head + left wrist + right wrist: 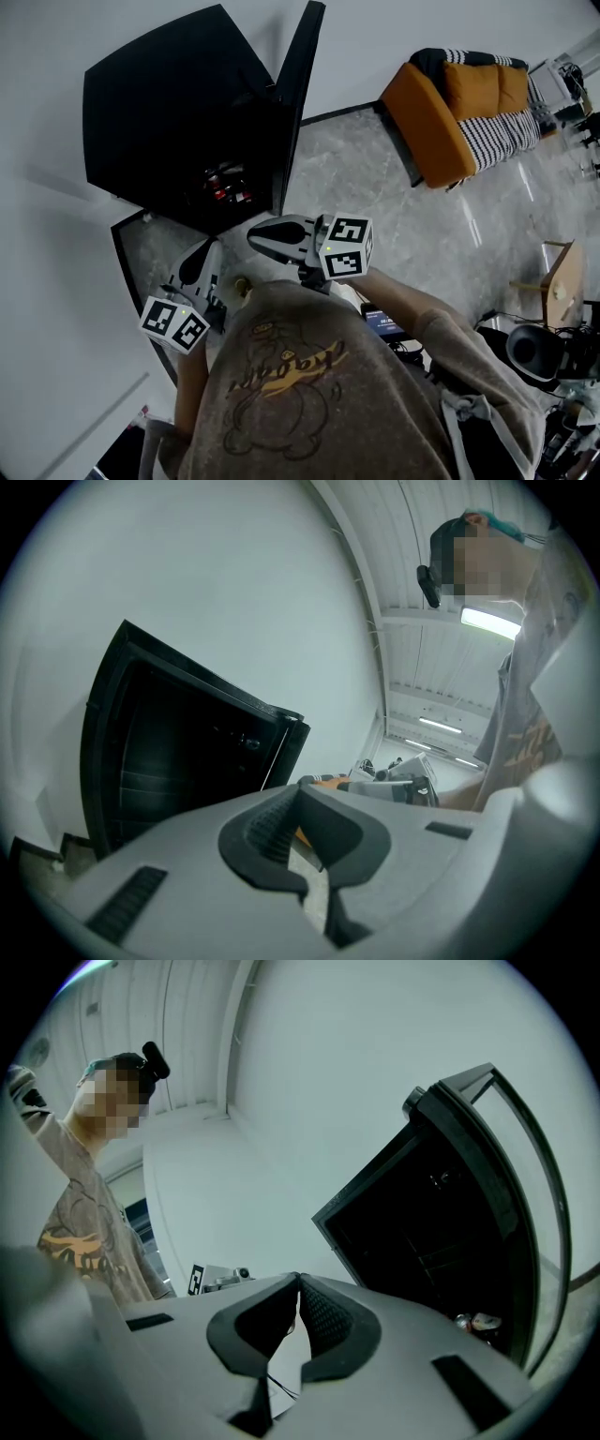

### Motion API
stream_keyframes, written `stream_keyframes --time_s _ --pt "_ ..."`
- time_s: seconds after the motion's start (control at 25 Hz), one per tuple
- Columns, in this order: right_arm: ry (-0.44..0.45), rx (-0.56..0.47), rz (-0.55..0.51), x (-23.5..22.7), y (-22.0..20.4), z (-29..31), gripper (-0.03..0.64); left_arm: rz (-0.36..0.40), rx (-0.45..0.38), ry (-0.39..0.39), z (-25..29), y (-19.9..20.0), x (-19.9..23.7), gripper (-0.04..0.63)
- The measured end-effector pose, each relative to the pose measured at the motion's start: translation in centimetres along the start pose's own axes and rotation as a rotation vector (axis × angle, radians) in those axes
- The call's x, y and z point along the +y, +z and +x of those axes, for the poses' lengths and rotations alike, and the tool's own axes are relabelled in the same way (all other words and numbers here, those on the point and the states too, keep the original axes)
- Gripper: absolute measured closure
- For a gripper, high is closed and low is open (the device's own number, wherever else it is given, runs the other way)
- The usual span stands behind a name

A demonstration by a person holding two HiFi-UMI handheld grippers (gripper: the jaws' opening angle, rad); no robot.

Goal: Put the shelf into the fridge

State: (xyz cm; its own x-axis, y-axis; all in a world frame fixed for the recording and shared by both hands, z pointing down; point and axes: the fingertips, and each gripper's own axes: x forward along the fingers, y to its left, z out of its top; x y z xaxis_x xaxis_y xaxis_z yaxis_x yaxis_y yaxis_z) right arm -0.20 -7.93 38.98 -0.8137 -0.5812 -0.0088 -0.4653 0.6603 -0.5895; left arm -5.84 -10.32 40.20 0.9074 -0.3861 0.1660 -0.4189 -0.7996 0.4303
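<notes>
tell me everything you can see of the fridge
The fridge is a black, matte-looking cabinet. It stands on the grey stone-look floor by a white wall. Its door, seemingly glass-panelled, is swung wide open. The inside is dark, with small red and white items sitting low in it.

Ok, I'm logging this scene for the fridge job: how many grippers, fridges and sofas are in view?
Grippers: 2, the left gripper and the right gripper, both shut and empty.
Fridges: 1, the black fridge, door open.
Sofas: 1, the orange sofa.
Total: 4.
</notes>
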Motion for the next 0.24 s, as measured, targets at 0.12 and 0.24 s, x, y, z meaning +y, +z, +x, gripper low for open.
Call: stream_keyframes --time_s 0.12,0.24 --pt "0.001 0.010 0.002 -0.5 0.0 -0.6 0.591 -0.002 -0.006 0.007 0.1 -0.3 -0.4 0.590" --pt "0.004 0.025 -0.009 -0.8 -0.1 -1.2 0.591 -0.008 -0.008 0.009 0.0 -0.8 -0.7 0.591"
